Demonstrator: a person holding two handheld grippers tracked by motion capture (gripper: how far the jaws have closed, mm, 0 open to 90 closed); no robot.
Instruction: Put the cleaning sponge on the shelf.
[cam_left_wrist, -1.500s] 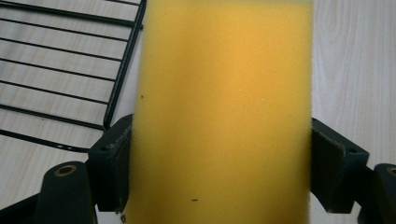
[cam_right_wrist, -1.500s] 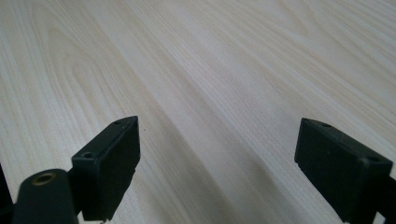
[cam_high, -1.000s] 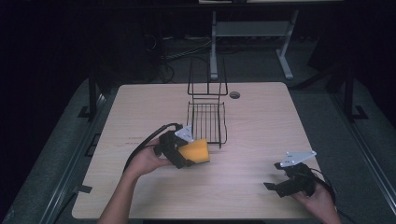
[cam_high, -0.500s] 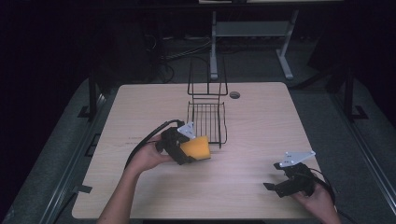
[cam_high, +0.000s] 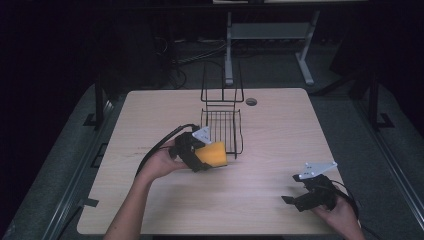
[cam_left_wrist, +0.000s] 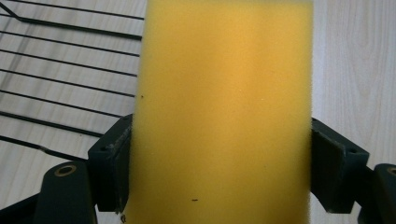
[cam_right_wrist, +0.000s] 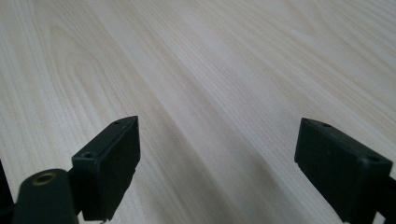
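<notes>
No text, label, brand, number or sign can be read anywhere (the yellow sponge (cam_left_wrist: 219, 112) is plain foam, the wire rack (cam_high: 222, 125) is bare, and the wooden table (cam_high: 280, 140) carries no markings).

The wire rack (cam_high: 222, 125) stands at the table's (cam_high: 150, 120) middle toward 12 o'clock, its tall back frame upright at the far end and its low basket opening toward 6. The left gripper (cam_high: 200, 156) with the sponge (cam_high: 212, 154) sits just at the basket's 7 o'clock corner, rim wires close at 1 o'clock. Bare wood lies wide at 9, 3 and 6; the right gripper (cam_high: 295, 200), jaws apart, has open table ahead
</notes>
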